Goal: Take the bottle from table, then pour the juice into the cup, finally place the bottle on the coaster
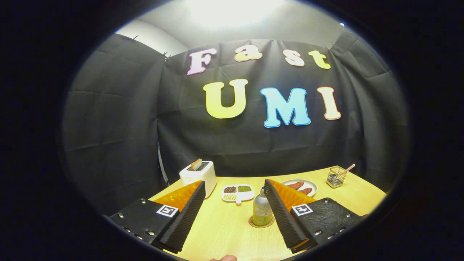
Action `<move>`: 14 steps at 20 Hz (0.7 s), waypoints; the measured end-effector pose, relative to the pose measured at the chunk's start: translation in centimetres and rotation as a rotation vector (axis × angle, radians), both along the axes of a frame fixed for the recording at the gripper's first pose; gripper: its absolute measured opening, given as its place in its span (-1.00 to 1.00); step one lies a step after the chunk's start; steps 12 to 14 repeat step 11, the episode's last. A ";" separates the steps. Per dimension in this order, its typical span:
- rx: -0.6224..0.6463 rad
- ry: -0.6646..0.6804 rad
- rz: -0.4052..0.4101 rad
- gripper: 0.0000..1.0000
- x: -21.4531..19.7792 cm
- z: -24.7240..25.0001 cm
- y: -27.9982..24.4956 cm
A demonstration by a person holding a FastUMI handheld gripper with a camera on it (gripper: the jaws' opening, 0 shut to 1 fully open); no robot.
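Tool (pixel 235 188) gapes wide, empty; cylindrical, seemingly metal-capped bottle (pixel 262 212) stands on round coaster (pixel 261 223).

— Classification of premises?

— A staged recording booth dressed as a breakfast corner, not a working kitchen. Black cloth (pixel 119 108) is pinned up as walls on all sides, with a plain pale wall (pixel 156 38) visible above it.

— Evidence of domestic use?

— A wooden table (pixel 224 228) carries a white toaster (pixel 198 177) holding a slice of bread, a divided dish of beans (pixel 237 193), a plate of sausages (pixel 301 187) and a wire holder (pixel 336 176).
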State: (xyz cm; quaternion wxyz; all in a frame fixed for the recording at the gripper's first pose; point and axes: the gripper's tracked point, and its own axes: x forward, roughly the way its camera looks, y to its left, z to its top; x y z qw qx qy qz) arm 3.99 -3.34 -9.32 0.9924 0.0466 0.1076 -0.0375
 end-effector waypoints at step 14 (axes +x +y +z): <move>-0.022 -0.032 0.027 0.97 -1.5 1.5 0.8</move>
